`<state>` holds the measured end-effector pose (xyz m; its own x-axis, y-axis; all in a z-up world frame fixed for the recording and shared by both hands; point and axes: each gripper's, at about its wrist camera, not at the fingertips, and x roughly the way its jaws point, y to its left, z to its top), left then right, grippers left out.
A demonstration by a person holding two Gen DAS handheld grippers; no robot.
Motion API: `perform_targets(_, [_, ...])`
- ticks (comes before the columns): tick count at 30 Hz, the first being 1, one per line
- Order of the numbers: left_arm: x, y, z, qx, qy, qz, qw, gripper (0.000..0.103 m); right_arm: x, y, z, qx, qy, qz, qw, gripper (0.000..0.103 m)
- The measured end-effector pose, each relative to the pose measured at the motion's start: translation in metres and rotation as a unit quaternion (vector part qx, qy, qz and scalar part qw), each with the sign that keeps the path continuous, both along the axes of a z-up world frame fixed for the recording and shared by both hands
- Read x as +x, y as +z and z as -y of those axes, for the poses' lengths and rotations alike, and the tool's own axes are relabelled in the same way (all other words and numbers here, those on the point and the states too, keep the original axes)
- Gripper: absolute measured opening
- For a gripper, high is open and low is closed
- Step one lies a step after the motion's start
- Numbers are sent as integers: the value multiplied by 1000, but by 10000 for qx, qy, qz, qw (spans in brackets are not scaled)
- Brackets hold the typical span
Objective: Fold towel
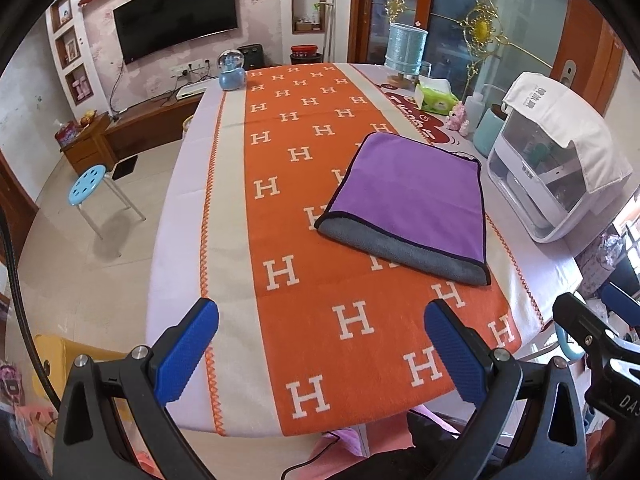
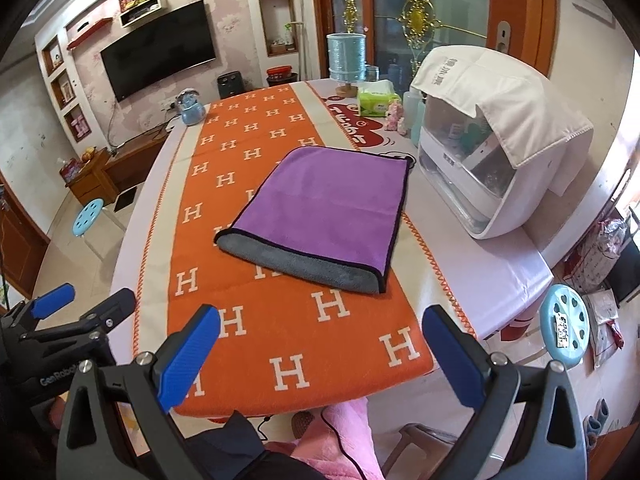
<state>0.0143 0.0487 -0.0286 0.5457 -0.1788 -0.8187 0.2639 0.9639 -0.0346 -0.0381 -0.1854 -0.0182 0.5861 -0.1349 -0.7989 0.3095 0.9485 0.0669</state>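
Nearest, the left gripper [image 1: 322,312] hangs over the table's near edge, jaws spread wide, holding nothing. The right gripper [image 2: 320,318] beside it is released too. Beyond them lies the towel [image 2: 324,204], purple on top with a grey underside showing along its near edge, black trim, folded flat on the orange runner [image 2: 256,344]. Its long axis runs away from the grippers, angled slightly rightward, just left of the white appliance [image 2: 484,176].

The left tool [image 1: 322,344] and the right tool [image 2: 320,350] hang side by side, jaws spread wide, gripping nothing.
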Motion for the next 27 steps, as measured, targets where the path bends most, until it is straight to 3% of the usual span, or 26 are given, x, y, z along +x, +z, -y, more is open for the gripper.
perform_targets(16, [65,-14,19,462,-520,71,9975,102,44,-15,27,57,38,149,9999,101])
perform_targets(27, [119,-45,43,825,-746,-173,9936,102,77,-42,48,90,461,-302,9984,93])
